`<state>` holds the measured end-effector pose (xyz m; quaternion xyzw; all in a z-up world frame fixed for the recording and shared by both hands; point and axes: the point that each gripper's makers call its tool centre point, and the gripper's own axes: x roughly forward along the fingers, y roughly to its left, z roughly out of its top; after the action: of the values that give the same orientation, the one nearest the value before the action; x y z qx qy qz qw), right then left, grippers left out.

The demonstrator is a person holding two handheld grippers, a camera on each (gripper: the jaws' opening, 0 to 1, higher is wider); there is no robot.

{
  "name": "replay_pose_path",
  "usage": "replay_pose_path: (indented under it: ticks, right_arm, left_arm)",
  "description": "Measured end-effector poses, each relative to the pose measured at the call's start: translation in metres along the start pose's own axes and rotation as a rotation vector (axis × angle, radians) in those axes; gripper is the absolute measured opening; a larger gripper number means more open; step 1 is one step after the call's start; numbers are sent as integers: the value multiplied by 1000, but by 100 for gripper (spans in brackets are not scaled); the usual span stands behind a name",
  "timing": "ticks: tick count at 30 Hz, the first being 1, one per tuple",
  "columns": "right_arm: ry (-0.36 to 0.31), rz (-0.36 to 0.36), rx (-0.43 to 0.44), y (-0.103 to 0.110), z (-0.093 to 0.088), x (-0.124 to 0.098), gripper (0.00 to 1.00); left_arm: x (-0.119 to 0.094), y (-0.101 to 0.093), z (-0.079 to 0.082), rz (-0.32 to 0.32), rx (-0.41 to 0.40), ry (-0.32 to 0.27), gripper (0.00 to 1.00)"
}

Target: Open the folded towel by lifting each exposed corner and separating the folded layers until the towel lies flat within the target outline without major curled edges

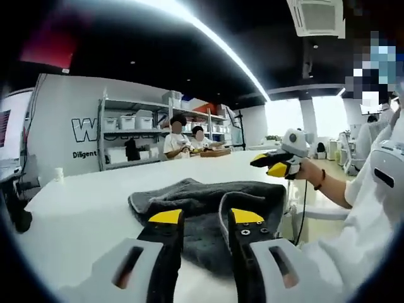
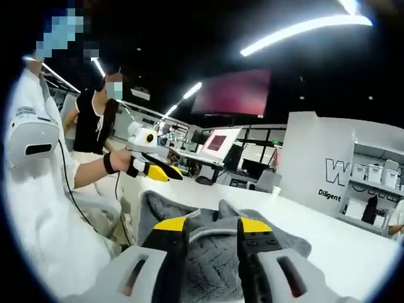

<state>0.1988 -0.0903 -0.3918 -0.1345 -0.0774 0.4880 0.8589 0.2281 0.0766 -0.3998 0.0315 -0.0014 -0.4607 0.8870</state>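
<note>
Grey towel lies folded on the white worktop, low centre of the left gripper view. My left gripper hovers over it, fingers released; right gripper likewise, fingers apart, nothing held. I'd pinch one top-layer corner only, lift, peel outward. Worktop edge near the right side; plenty of room towards upper left.

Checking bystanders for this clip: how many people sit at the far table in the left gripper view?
2: one person on the left and another right beside them, both before the shelving. Others may be hidden.
</note>
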Motion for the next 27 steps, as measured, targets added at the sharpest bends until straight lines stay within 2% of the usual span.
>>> replay_pose_path:
  ticks: [6,8,10,12,15,27]
  right_arm:
    - [35,-24,-8,-5,-3,12,29]
    - [35,-23,-7,-5,-2,16,30]
    - [46,-30,-14,-6,-2,21,30]
    - [50,-56,-1,-13,-1,24,32]
    - [48,-89,3,-20,0,28,37]
    - [76,-106,-4,-30,1,48,36]
  left_arm:
    - [21,14,-2,6,-35,1,27]
    - [28,17,-2,14,-19,7,29]
    - [36,18,-1,6,-59,2,30]
    - [43,17,2,-8,-56,-5,31]
    - [49,24,3,0,-68,-2,31]
    - [69,56,1,48,-125,11,33]
